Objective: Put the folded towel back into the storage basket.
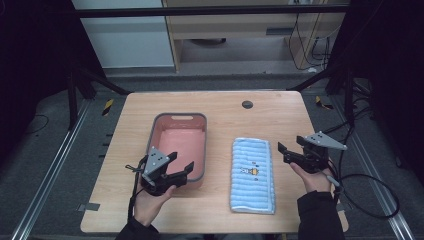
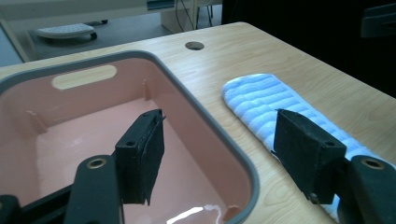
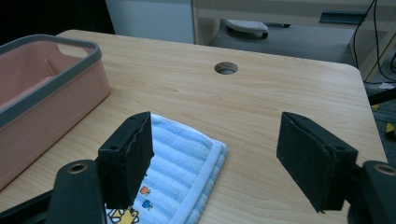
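Lying flat: blue striped towel point(image 1: 252, 175) folded into a long strip on the table's right half, just right of the bin, not touching it.
Towel texture: ribbed terry with a paler border, rounded corners, small cartoon print near the middle; the print is too small to read.
Bin point(image 1: 200, 150): pink plastic tub, rounded rectangle, grey rim, slot handle in the far wall, glossy inside, nothing visible in it.
Left gripper point(image 1: 181, 163): held in the person's left hand point(image 1: 150, 200) at the bin's near corner, jaws spread wide with nothing between them; in the left gripper view one jaw hangs over the bin's inside, the other over the towel side.
Right gripper point(image 1: 286, 153): held in the right hand point(image 1: 315, 180) just right of the towel, jaws also wide apart and empty, black ridged pads point(image 3: 128, 158).
Table point(image 1: 280, 115): light wood-grain top, rounded corners, round cable hole point(image 1: 247, 104) near the far edge.
Room: dim, grey floor, metal frame rails, pale cabinet and wooden desk behind, cables at the right.
Cut off: forearms leave the bottom edge; dark sleeves blend into shadow.
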`<state>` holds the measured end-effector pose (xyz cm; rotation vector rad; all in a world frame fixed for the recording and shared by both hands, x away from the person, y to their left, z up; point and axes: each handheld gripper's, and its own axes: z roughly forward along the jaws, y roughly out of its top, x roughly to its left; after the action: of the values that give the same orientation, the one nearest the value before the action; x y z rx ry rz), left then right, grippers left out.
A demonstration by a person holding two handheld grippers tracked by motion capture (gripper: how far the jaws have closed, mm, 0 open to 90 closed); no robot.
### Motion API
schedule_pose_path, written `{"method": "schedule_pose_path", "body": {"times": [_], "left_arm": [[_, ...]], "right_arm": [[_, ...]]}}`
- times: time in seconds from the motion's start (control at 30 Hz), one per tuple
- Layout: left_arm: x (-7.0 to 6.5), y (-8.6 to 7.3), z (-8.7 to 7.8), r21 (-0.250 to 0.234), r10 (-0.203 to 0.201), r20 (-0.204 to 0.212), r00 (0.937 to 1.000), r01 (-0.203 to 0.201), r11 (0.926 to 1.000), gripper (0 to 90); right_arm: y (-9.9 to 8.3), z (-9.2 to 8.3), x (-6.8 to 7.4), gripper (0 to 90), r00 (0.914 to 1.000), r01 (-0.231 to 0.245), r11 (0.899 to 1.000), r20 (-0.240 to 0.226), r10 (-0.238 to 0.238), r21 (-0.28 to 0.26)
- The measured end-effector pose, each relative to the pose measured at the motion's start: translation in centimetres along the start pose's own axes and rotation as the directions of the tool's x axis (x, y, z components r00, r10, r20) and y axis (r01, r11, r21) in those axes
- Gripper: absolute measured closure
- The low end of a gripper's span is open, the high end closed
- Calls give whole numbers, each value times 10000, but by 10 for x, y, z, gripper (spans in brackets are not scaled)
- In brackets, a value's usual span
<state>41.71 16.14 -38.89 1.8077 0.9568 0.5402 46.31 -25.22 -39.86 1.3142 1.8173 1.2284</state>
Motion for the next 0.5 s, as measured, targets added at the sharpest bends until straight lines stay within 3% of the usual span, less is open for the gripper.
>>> {"method": "schedule_pose_path", "body": {"times": [0.3, 0.5], "left_arm": [[-23, -2, 19, 153, -20, 522, 9986, 12, 9999, 338], [-36, -2, 31, 307, 209, 680, 9975, -230, 9993, 340]], "right_arm": [[4, 10, 3, 277, 9999, 121, 9999, -107, -120, 96], [6, 16, 2, 285, 9998, 186, 9997, -107, -184, 140]]}}
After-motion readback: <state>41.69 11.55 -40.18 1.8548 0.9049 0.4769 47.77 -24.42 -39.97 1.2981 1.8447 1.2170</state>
